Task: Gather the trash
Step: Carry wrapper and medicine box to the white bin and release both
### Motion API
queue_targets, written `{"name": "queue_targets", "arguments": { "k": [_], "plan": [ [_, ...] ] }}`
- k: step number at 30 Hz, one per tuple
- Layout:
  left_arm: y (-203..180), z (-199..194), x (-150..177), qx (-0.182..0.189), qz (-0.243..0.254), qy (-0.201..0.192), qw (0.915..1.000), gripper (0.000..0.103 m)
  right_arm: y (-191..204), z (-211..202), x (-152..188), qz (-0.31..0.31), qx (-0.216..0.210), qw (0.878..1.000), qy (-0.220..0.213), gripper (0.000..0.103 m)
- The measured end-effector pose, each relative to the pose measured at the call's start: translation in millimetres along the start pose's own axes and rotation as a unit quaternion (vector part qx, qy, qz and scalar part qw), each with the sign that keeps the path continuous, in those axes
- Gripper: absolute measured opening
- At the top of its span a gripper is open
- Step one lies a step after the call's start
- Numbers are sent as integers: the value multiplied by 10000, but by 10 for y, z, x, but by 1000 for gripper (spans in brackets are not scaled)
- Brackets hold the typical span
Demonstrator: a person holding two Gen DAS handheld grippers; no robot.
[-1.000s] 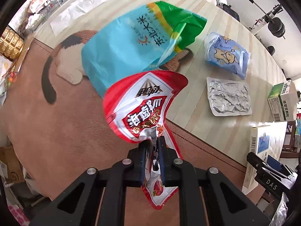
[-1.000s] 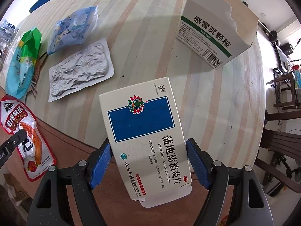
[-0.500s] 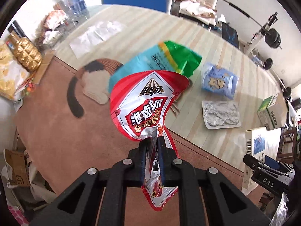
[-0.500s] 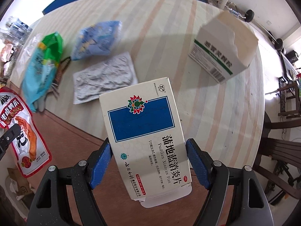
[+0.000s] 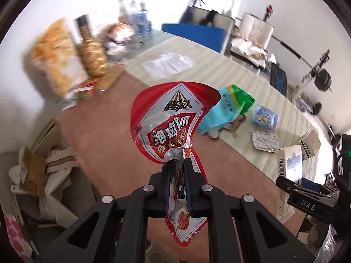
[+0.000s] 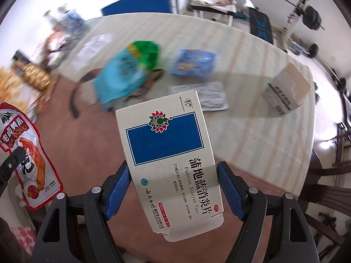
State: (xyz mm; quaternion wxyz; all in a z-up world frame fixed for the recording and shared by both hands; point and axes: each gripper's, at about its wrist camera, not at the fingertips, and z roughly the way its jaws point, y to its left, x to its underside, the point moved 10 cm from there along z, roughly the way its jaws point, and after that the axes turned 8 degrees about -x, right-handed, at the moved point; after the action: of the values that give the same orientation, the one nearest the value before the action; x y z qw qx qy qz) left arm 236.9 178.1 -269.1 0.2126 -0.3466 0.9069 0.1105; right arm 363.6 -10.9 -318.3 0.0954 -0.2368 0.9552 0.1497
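Observation:
My left gripper (image 5: 178, 164) is shut on a red and white snack wrapper (image 5: 169, 122), held up high above the round table (image 5: 122, 131). The same wrapper (image 6: 26, 153) hangs at the left edge of the right wrist view. My right gripper (image 6: 173, 171) grips a white medicine box with a blue panel (image 6: 169, 153), its blue pads pressed on both long sides. That box (image 5: 289, 164) also shows at the right of the left wrist view. On the striped cloth below lie a teal and green bag (image 6: 129, 72), a blue pouch (image 6: 193, 63), a silver blister sheet (image 6: 210, 96) and an open grey-white carton (image 6: 285, 94).
A gold bottle (image 5: 92, 52) and a yellow snack bag (image 5: 54, 54) stand at the table's far left edge. Cardboard and cloth bags (image 5: 39, 171) pile up on the floor at lower left. Chairs (image 5: 254, 28) and gym weights (image 5: 322, 81) stand beyond the table.
Both grippers have risen and tilted up with their loads, so the table looks smaller and more of the room shows. Wrapper and box stay gripped as before.

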Motion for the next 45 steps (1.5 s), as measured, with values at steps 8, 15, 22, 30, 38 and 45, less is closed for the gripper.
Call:
{"name": "queue_targets", "arguments": {
  "k": [8,15,22,30,38,45],
  "plan": [
    [1001,-504,658,-211,-541,-153,9982,9,1039,-109,845,-692,-353,9970,65,80],
    [1793,-366,1666,-370,-1192,296,9917,9,1811,271,1939,-1251,-578,9888,566,79],
    [2143,537,2802,-75,-1918,1305,9727,9,2126,1331,3045,-1732,-681,9714,1476,79],
    [2254,2093,4084,254,-2635,2394,9341,10,1973,2952,3924,-1950,-677,9523,2247,80],
    [2346,3214,5090,577,-3303,3126,8887,14,1793,4343,4454,-1507,-1264,9319,3048,82],
    [2664,3378,5527,-47,-3471,3141,8837,97,1782,4768,4685,-1919,-1225,9243,3063,103]
  ]
}}
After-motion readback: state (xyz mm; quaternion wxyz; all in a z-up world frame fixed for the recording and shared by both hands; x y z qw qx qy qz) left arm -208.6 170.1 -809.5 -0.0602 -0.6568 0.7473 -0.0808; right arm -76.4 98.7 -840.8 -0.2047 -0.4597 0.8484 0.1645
